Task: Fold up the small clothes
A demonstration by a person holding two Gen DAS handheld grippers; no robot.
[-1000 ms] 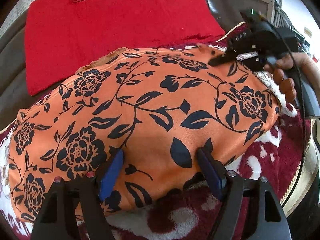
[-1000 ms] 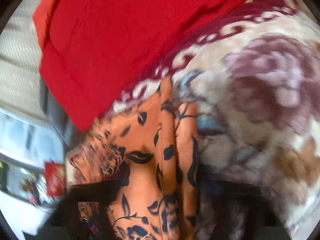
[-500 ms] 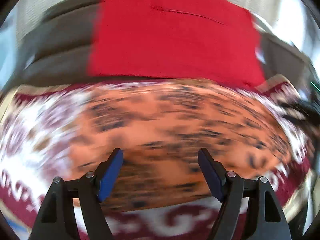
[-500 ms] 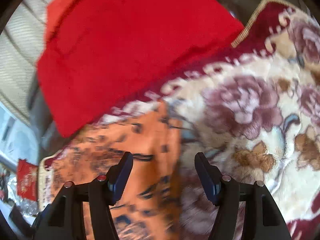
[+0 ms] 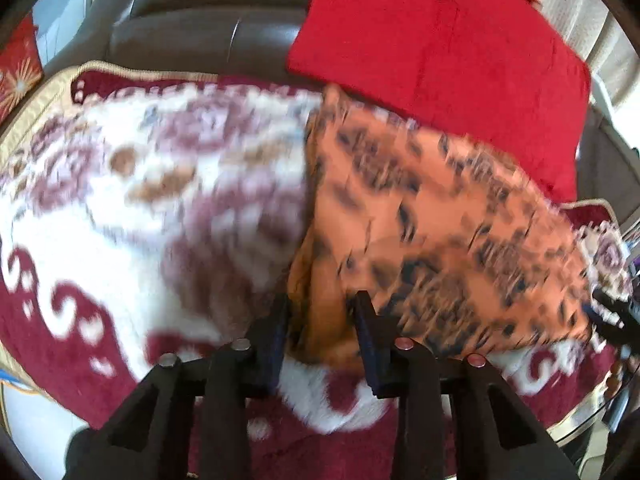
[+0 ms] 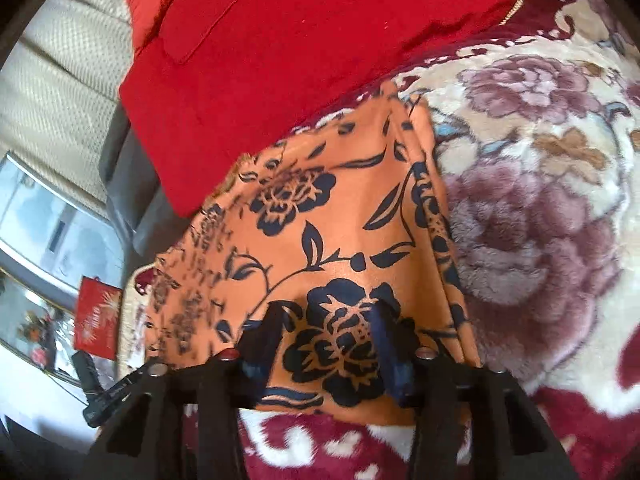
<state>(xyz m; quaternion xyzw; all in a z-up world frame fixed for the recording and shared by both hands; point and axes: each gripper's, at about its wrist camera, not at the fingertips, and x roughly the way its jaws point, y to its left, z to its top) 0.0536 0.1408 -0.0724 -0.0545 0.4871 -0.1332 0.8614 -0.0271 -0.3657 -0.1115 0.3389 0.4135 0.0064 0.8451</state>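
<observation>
An orange garment with a dark floral print (image 6: 332, 248) lies flat on a plush maroon-and-cream floral blanket (image 6: 560, 216), already folded into a rough rectangle with stacked layers showing along one side. A red cloth (image 6: 288, 52) lies beyond it, overlapping its far edge.

Seen from the left wrist, the picture is smeared by motion. The left gripper (image 5: 320, 320) sits at the garment's (image 5: 440, 216) near corner, its jaws partly open with a bunched fold of orange fabric between them. Whether the pads actually pinch the cloth cannot be told through the blur. From this gripper the garment stretches away ahead and to the right, its long axis running toward the other tool.

Seen from the right wrist, the right gripper (image 6: 324, 340) rests over the near edge of the garment, jaws moderately open, a printed flower lying between the fingers (image 6: 390, 344). The cloth lies flat under them; no grip is evident. From here the garment extends straight ahead and to the left, with the layered edge just to the right of the fingers.

The two grippers stand at opposite ends of the long axis, so the next fold probably brings one end over the other.
</observation>
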